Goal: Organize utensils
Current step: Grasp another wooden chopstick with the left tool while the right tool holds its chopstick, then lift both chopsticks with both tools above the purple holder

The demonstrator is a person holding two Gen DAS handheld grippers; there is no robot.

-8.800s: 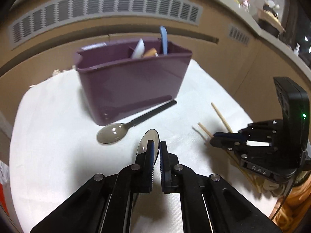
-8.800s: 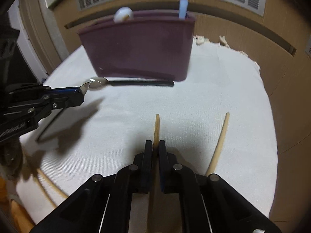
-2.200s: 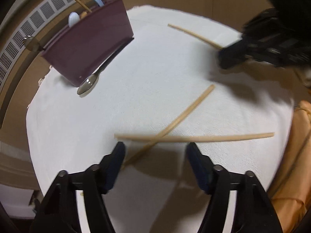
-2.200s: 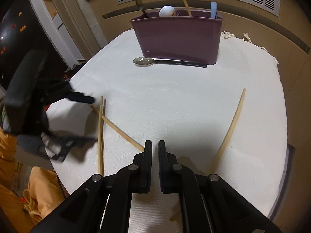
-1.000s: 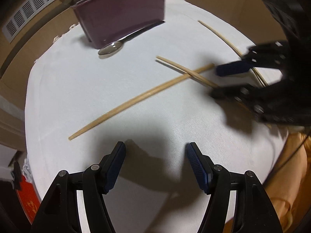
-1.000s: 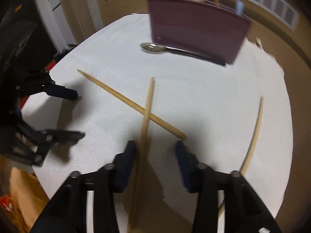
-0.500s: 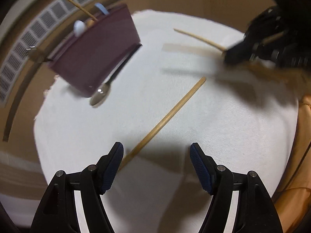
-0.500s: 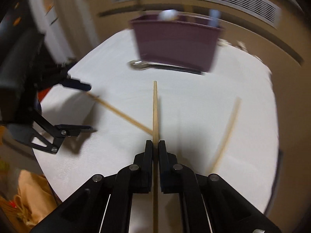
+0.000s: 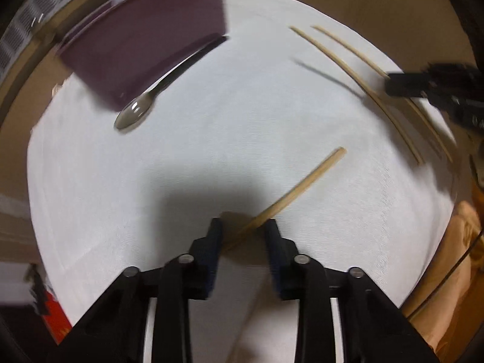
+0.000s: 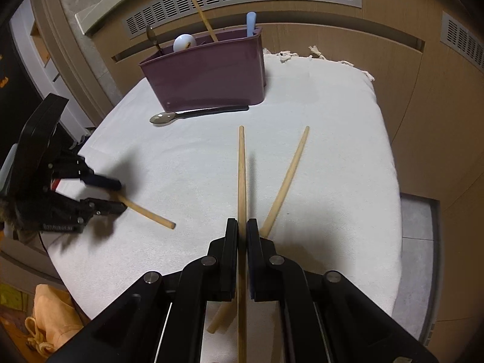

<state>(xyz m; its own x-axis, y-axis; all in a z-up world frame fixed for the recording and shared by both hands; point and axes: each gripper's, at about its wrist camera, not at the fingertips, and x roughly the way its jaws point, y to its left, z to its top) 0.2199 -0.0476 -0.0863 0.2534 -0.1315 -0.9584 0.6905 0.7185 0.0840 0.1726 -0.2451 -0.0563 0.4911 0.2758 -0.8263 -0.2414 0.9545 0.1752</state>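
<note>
My right gripper (image 10: 242,227) is shut on a wooden chopstick (image 10: 241,163) and holds it pointing forward above the white cloth. A second chopstick (image 10: 287,178) lies on the cloth just to its right. My left gripper (image 9: 243,227) is open, its jaws on either side of a third chopstick (image 9: 299,184) that lies on the cloth; it also shows in the right wrist view (image 10: 148,210) between the left gripper's fingers (image 10: 103,195). The purple utensil holder (image 10: 208,75) stands at the back with a chopstick, spoons and a blue handle in it. A metal spoon (image 10: 193,115) lies in front of it.
The white cloth (image 10: 332,151) covers a small rounded table with wooden wall panels and vent grilles behind. An orange cloth (image 10: 51,311) hangs below the table's left edge. In the left wrist view the right gripper (image 9: 435,86) holds its chopstick (image 9: 348,69) at the right.
My right gripper has closed on a chopstick and lifted it off the cloth. My left gripper has come down low and narrowed around the other chopstick's near end.
</note>
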